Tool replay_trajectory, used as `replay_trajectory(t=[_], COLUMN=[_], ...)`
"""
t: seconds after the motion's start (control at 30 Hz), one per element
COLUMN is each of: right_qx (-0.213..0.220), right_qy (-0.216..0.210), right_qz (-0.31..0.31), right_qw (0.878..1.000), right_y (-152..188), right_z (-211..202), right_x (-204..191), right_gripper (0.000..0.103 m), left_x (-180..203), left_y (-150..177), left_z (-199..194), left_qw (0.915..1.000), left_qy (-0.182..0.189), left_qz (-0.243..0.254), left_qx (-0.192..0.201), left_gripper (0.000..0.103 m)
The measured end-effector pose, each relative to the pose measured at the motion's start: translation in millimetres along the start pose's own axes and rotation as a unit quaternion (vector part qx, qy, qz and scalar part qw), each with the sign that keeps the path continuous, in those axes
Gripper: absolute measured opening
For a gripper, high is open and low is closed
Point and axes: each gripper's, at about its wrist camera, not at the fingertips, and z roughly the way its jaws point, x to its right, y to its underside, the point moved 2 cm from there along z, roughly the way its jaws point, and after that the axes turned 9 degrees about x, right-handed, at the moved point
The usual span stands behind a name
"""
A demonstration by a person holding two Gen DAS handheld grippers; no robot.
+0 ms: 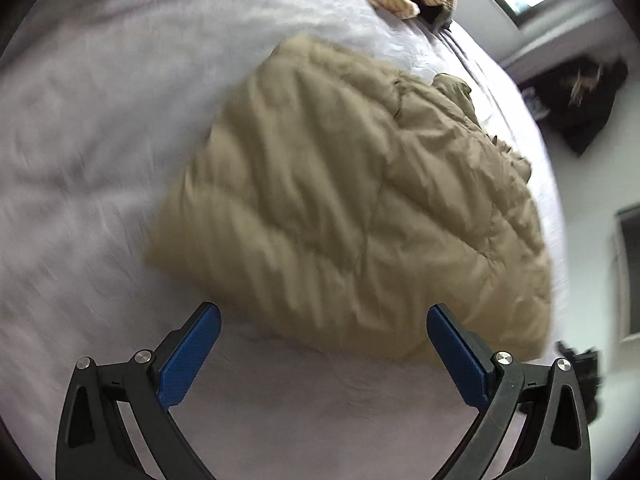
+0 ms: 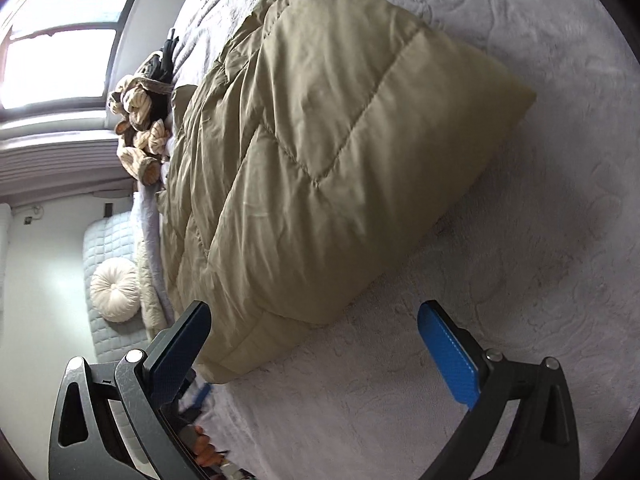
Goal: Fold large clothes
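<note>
In the left wrist view motion blur smears the tan quilted comforter (image 1: 340, 200) toward nine o'clock, and the dark heap (image 1: 580, 100) at two o'clock is too blurred to identify. In the right wrist view a finger of the right gripper (image 2: 316, 340) hides the comforter's corner at seven o'clock, and the window (image 2: 56, 60) at ten o'clock is cut by the frame.

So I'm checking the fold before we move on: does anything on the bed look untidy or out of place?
The tan quilt is folded over but bunched and wrinkled along its far edge, not squared up. A heap of striped cloth lies crumpled beside it near the window. Nothing looks torn or spilled.
</note>
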Motion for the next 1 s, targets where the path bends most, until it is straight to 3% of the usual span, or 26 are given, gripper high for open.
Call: replay_trajectory(t=[0.2,0.43,0.57,0.7,0.77,0.8,0.83,0.87,0.9,1.0], right_qx=[-0.011,-0.004,0.008,0.023,0.03,0.031,0.03,0.028,0.022,0.011], right_qy=[-0.062,-0.116,-0.146,-0.152,-0.153,-0.149,-0.146,-0.138,-0.124,-0.13], right_qz=[0.045,0.055,0.042,0.035,0.042,0.049,0.058,0.066,0.069,0.083], right_qw=[0.997,0.992,0.988,0.987,0.987,0.987,0.987,0.988,0.99,0.988], right_y=[4,0,-10,-18,-20,-20,-20,-19,-19,-18], right_z=[14,40,57,74,78,79,79,78,78,71], right_x=[18,22,8,1,0,1,3,3,4,7], right_gripper=[0.103,0.103,0.103,0.103,0.103,0.103,0.101,0.084,0.051,0.03], left_x=[-28,-27,-18,-13,-9,-7,-4,2,6,25], left_y=[7,-10,-16,-24,-26,-27,-28,-29,-29,-32], left_z=[21,43,60,75,74,74,71,65,60,39], left_qw=[0.995,0.988,0.9851,0.9829,0.9814,0.9811,0.9801,0.9801,0.9817,0.9851], left_qy=[0.057,0.091,0.088,0.059,0.05,0.06,0.07,0.079,0.081,0.082], left_qz=[-0.081,-0.114,-0.131,-0.154,-0.161,-0.161,-0.163,-0.156,-0.143,-0.102], left_qx=[0.008,0.049,0.067,0.081,0.092,0.09,0.09,0.094,0.097,0.112], left_gripper=[0.103,0.103,0.103,0.102,0.072,0.045,0.031,0.026,0.021,0.017])
